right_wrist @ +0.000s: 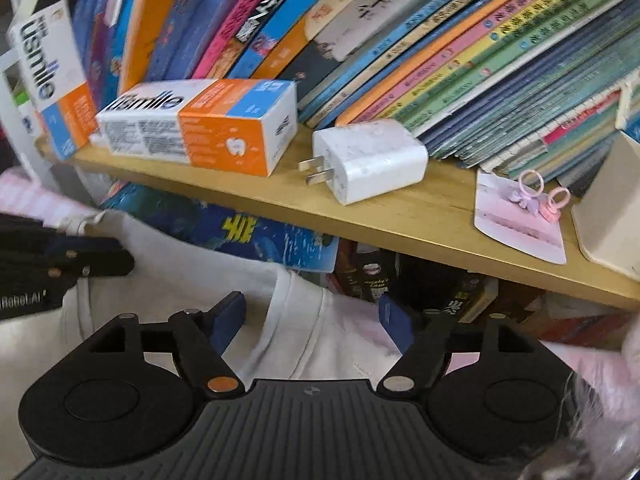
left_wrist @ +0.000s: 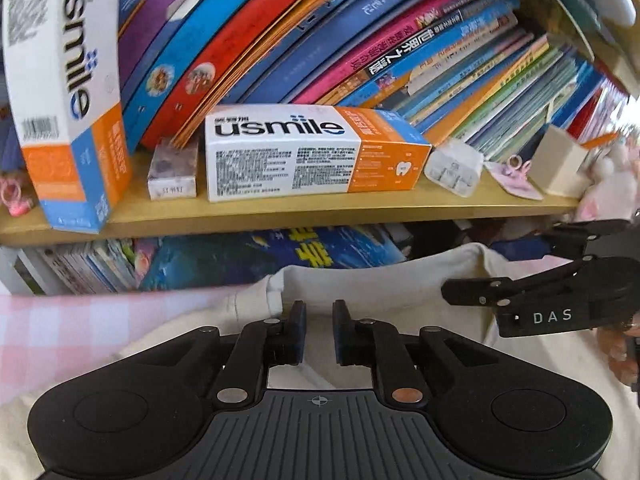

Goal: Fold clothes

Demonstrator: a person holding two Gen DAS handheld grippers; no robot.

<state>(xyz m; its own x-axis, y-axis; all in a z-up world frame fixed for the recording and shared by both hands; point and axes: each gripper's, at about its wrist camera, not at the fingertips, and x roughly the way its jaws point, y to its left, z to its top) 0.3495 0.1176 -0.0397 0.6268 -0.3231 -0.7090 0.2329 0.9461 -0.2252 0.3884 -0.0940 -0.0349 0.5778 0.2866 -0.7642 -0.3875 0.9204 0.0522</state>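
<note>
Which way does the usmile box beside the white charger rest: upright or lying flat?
Lying flat. The usmile box rests on its long side on the wooden shelf, left of the white charger.

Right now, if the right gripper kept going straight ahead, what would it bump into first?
Probably the cream garment bunched between the right gripper's open fingers. Past it, likely the books under the wooden shelf; depth is unclear.

Cream garment (left_wrist: 380, 288) cut off (lower edge).
</note>
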